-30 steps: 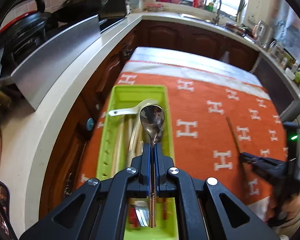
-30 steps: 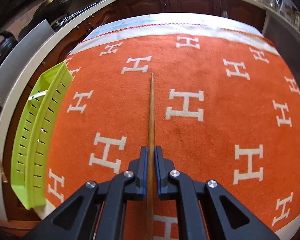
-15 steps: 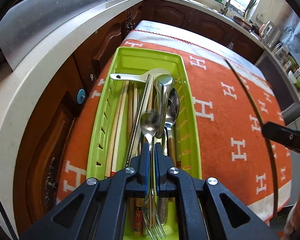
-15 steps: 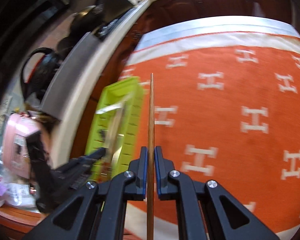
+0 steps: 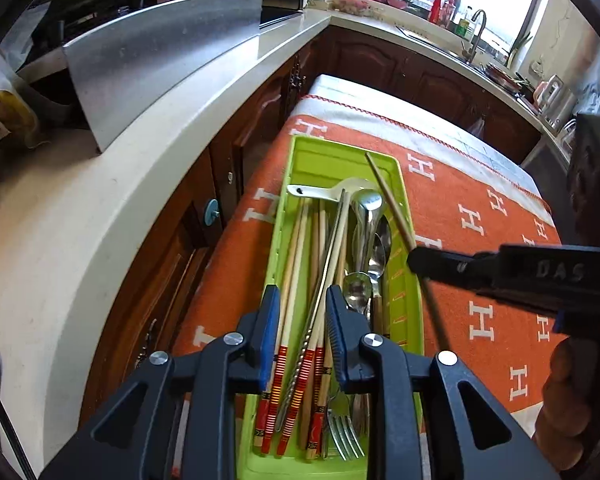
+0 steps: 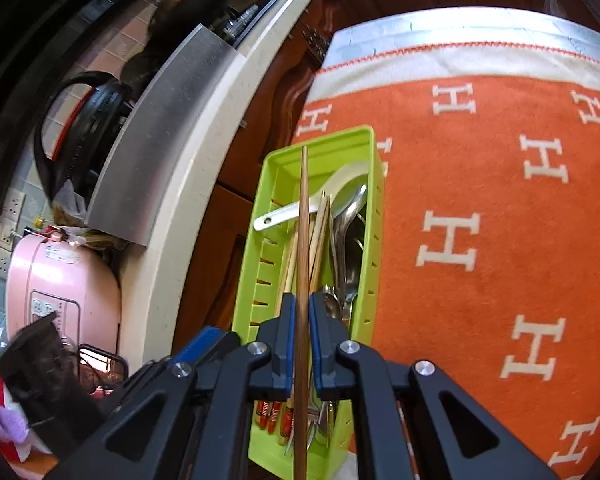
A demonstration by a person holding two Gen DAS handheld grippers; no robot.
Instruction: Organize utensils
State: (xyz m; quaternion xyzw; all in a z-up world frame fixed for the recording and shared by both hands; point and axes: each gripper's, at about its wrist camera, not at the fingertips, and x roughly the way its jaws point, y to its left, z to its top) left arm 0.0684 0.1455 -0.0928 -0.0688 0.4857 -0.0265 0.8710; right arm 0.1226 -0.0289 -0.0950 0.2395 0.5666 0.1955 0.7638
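Observation:
A lime green tray on the orange cloth holds several wooden chopsticks, metal spoons, a fork and a white ladle. My left gripper hovers over the tray's near half. Its jaws are opening with nothing pressed between them. A small metal spoon lies loose in the tray by the right finger. My right gripper is shut on a long brown chopstick. It holds the chopstick lengthwise above the tray. In the left wrist view the right gripper reaches in from the right.
The orange cloth with white H marks covers the table right of the tray. A pale countertop with a steel panel runs along the left, over brown cabinets. A pink appliance stands at the counter's near end.
My left gripper lowered the metal spoon into the tray and parted its jaws, leaving the spoon there. My right gripper swung left with the brown chopstick, from over the cloth to over the tray.

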